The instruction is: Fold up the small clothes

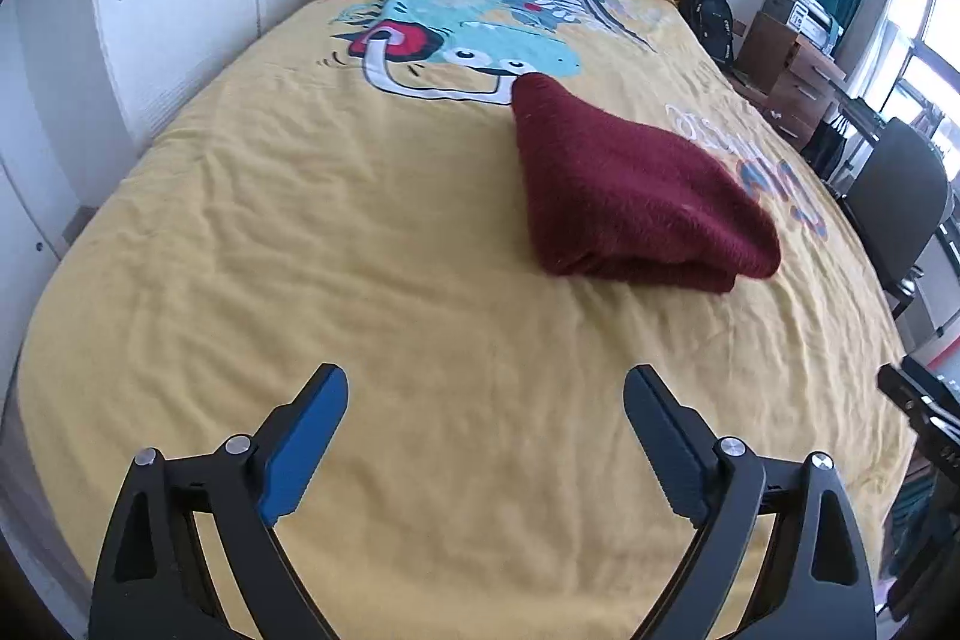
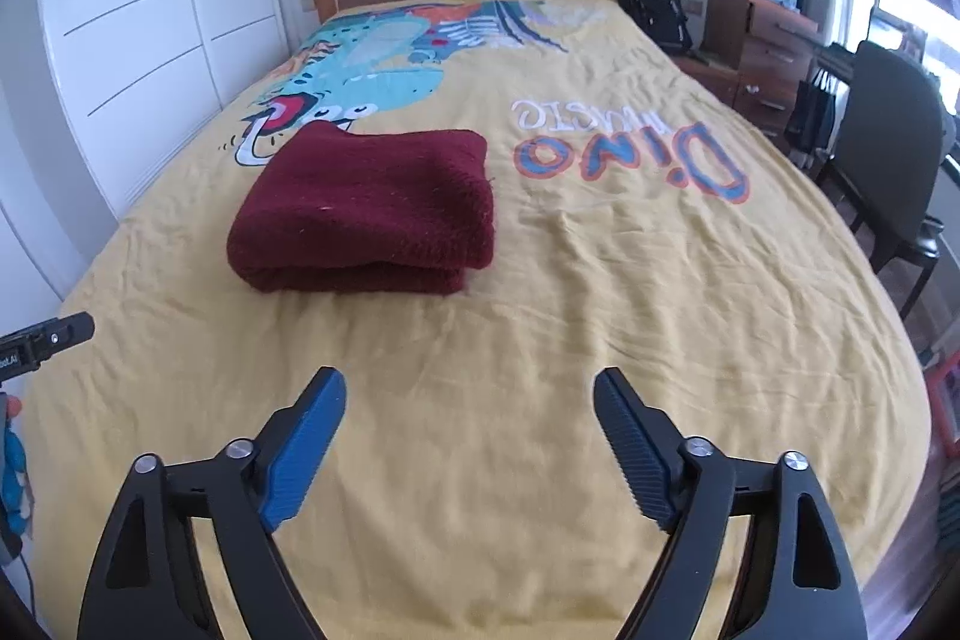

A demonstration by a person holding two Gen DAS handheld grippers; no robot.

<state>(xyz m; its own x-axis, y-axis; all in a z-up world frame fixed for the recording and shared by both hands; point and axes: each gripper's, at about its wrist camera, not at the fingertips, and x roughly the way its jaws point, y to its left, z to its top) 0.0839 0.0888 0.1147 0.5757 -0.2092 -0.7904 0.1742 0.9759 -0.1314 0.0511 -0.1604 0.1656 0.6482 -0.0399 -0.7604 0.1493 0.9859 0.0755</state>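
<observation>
Letters [image 2: 630, 148] on the yellow cover [image 2: 540, 310] spell "DINO", upside down, in big orange and blue shapes, beside a teal dino picture [image 2: 366, 82]. A fuzzy dark red knit [image 2: 366, 214] lies folded in a thick soft block on the cover, far from both grippers. The left gripper [image 1: 486, 436] and right gripper [image 2: 468, 436] are spread wide, holding nothing, with ribbed blue pads [image 2: 303, 454].
</observation>
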